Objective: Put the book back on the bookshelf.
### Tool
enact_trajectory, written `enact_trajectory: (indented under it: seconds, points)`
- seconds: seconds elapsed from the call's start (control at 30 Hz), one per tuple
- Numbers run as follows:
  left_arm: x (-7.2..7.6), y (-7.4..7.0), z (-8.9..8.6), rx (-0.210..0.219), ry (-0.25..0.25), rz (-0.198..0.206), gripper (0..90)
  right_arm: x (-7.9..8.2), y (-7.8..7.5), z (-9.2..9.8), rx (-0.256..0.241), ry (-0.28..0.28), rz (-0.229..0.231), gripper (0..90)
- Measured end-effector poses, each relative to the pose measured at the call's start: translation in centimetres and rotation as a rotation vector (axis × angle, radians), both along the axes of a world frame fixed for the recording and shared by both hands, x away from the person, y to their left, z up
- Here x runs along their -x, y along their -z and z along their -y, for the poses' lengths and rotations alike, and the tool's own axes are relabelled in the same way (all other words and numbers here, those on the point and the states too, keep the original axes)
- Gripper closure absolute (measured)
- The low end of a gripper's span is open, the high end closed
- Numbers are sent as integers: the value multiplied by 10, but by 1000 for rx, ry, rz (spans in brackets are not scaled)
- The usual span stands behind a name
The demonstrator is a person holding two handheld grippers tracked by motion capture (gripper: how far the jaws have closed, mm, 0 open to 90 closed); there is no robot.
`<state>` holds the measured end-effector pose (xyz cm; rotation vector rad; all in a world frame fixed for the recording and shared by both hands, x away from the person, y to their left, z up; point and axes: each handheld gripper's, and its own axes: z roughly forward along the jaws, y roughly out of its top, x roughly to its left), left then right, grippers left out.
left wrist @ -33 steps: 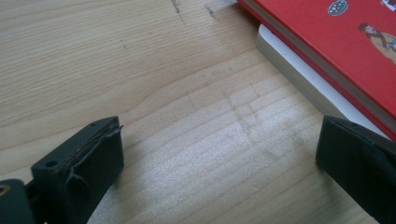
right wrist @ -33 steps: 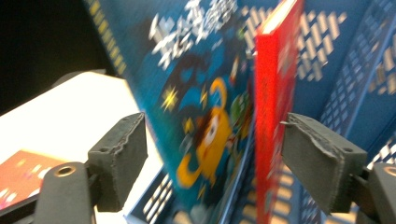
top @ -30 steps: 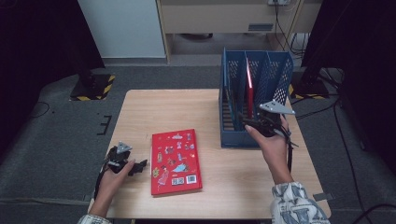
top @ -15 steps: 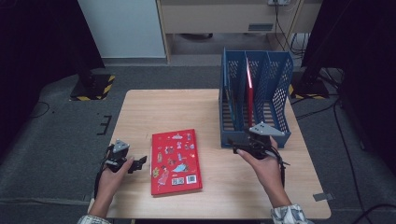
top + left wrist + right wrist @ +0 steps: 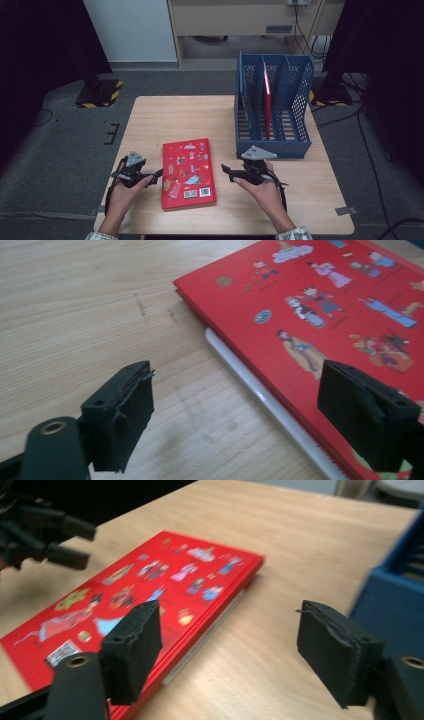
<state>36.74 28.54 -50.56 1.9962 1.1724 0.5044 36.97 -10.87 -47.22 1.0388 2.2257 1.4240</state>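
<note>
Red book [image 5: 188, 172]: lies flat, cover up, near the front edge of the table [image 5: 165, 115], left of middle; its long sides run front to back.

Left gripper [image 5: 156, 174]: at the book's left edge, low over the wood, jaws wide apart and empty; in the left gripper view one jaw hangs over the cover, the other over bare table.

Right gripper [image 5: 226, 171]: just right of the book, jaws spread wide, holding nothing, pointed at the book's right edge.

Blue file rack [image 5: 272, 112]: at the table's right side, toward the back; another red book [image 5: 267, 102] stands upright in it.

Step, as I judge it: approach to pick-up. Next move calls for a jaw under one long edge, then a firm close.
</note>
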Motion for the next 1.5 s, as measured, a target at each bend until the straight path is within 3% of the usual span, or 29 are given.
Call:
enact_trajectory:
  seconds: [0.13,0.27,0.47,0.63,0.93,1.27,1.5]
  points:
    - [0,-1,7,13,32,0,229,6,8,-13,22,-46,-20,278]
    - [-1,3,15,-4,66,-19,267,10,17,-28,40,-92,-44,264]
    - [-5,9,24,0,83,-53,270,12,29,-44,60,-141,-94,230]
    - [-6,10,26,31,91,-70,264,14,35,-51,75,-169,-114,221]
    - [-8,13,28,76,110,-106,246,15,44,-56,97,-185,-146,211]
    - [-10,14,31,72,141,-97,215,19,50,-60,112,-201,-179,196]
    - [-12,15,36,74,164,-92,207,24,53,-59,93,-185,-197,174]
